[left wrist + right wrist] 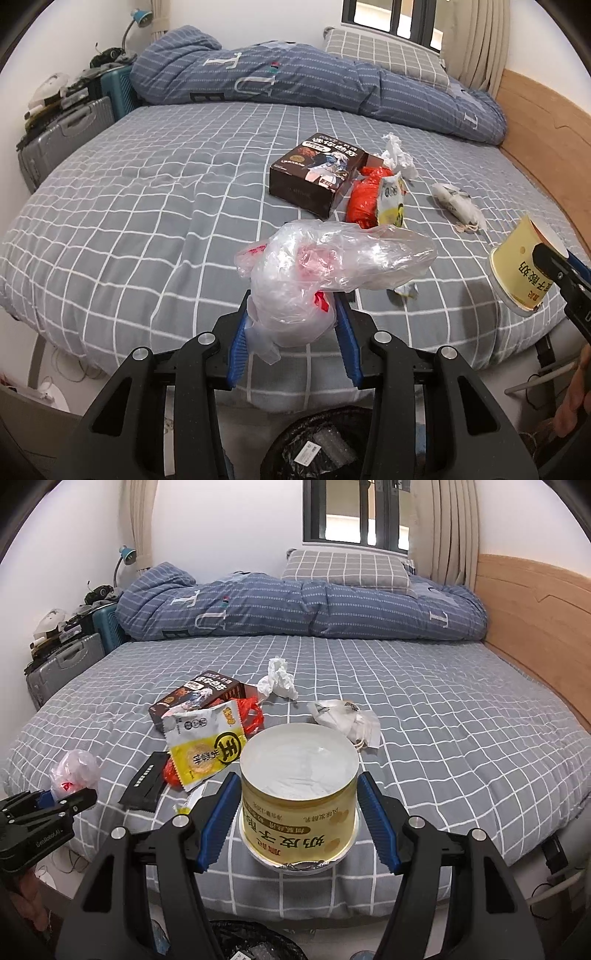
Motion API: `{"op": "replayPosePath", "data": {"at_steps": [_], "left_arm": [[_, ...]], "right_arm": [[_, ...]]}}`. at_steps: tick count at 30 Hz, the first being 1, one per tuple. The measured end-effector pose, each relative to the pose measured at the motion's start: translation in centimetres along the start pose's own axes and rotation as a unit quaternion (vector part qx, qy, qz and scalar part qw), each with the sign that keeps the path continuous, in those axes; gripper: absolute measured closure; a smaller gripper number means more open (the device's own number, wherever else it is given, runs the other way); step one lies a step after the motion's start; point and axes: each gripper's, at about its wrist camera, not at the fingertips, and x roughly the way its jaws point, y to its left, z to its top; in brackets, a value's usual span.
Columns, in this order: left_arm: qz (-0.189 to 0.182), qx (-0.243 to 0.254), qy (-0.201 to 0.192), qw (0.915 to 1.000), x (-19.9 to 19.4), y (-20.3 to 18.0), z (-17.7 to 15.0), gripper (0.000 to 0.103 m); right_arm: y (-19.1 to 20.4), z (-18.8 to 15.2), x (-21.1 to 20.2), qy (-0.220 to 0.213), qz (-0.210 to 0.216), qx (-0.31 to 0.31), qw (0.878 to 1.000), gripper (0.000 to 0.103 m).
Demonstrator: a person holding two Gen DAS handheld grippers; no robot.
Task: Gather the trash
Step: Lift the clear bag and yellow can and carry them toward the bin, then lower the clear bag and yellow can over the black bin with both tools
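Note:
My left gripper [291, 299] is shut on a crumpled clear plastic bag [314, 266] with red print, held above the bed's near edge. My right gripper [298, 779] is shut on a yellow yogurt cup [299, 812], which is upside down. On the grey checked bed [147, 221] lie a dark box [317, 173], a red bag [364, 199], a yellow snack wrapper [205, 746], a white tissue [279, 679], a crumpled white mask [347, 716] and a flat black object [146, 782]. A bin with a black liner [321, 443] stands below both grippers.
A folded blue duvet [295, 605] and a pillow [347, 570] lie at the far side of the bed. A wooden headboard [535, 627] runs along the right. Suitcases [62, 664] stand to the left. Cables [554, 886] lie on the floor at the lower right.

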Motion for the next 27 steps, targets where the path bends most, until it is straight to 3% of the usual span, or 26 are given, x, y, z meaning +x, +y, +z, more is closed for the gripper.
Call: {"op": "replayPosePath", "data": {"at_steps": [27], "left_arm": [[-0.011, -0.003, 0.017, 0.9998, -4.2, -0.9, -6.1, 0.063]], "right_arm": [[1.8, -5.2, -5.4, 0.023, 0.03, -0.005, 0.999, 0.041]]}}
